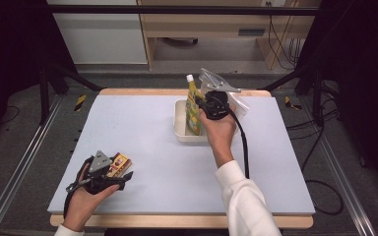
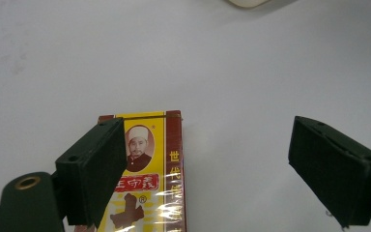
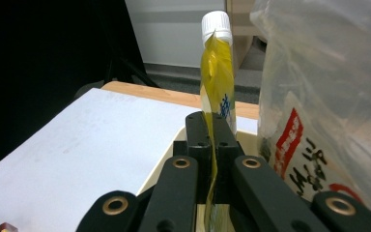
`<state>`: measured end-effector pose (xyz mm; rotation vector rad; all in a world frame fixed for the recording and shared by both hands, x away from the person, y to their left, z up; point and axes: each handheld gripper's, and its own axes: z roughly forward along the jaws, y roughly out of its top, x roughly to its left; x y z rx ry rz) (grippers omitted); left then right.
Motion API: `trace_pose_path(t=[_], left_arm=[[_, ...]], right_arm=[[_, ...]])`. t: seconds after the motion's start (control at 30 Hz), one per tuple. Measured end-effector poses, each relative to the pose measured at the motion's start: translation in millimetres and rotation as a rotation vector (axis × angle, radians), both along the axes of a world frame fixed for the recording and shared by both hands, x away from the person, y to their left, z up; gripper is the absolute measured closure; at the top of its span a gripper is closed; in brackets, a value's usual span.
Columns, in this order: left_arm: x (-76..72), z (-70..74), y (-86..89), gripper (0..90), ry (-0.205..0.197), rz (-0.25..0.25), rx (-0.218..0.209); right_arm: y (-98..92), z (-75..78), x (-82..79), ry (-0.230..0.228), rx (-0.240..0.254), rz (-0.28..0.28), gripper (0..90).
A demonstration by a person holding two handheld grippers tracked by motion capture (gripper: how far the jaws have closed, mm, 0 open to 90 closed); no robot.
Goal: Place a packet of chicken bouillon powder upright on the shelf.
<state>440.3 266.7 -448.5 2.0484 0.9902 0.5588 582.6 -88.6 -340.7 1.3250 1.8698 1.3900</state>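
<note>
Two hand-held grippers at work on a pale blue table, one over a seasoning box, one clamped on a sauce pouch.

At the near left corner, the left gripper (image 1: pixel 123 178) hovers with its jaws spread wide over a red-and-yellow box (image 1: pixel 119 164) lying flat on the table (image 1: pixel 142 132); in the left gripper view the box (image 2: pixel 162 169) sits beside the left jaw, the other jaw well apart. Toward the far right, the right gripper (image 1: pixel 200 104) has its jaws pressed together on a yellow pouch (image 3: pixel 217 92) with a white cap, held upright in a white tray (image 1: pixel 179 129), just beside a clear plastic bag (image 3: pixel 328 96).
</note>
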Motion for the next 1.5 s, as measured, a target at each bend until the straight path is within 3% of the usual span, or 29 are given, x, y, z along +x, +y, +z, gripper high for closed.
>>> trace_pose_path(t=[0.4,0.57,0.7,0.9,1.07,1.33,1.5], left_arm=[[-0.1,-0.4,-1.1,13.3,-0.002,-0.004,0.009],[0.1,-0.3,-0.2,13.3,0.003,-0.002,0.008],[-0.2,0.2,-0.5,13.1,-0.002,-0.003,0.007],[-0.6,0.6,-1.1,11.1,-0.010,-0.008,-0.004],[-0.8,1.1,-0.1,9.1,-0.011,-0.013,-0.007],[-1.5,2.1,0.9,7.3,-0.013,-0.012,-0.018],[-2.0,3.4,1.6,6.8,-0.019,-0.022,-0.016]], right_arm=[[0.0,-6.1,-3.4,0.009,0.006,-0.006,87.1],[-2.8,1.8,-11.8,-0.033,0.025,-0.002,71.0],[-7.4,7.8,-25.8,-0.062,0.006,0.019,62.4],[-16.8,5.9,-48.5,-0.063,-0.032,0.041,50.3],[-25.3,-2.2,-65.6,-0.065,-0.067,0.063,44.9],[-40.4,-28.0,-90.3,-0.057,-0.113,0.027,27.8],[-47.6,-46.2,-102.8,-0.037,-0.141,0.031,16.4]])
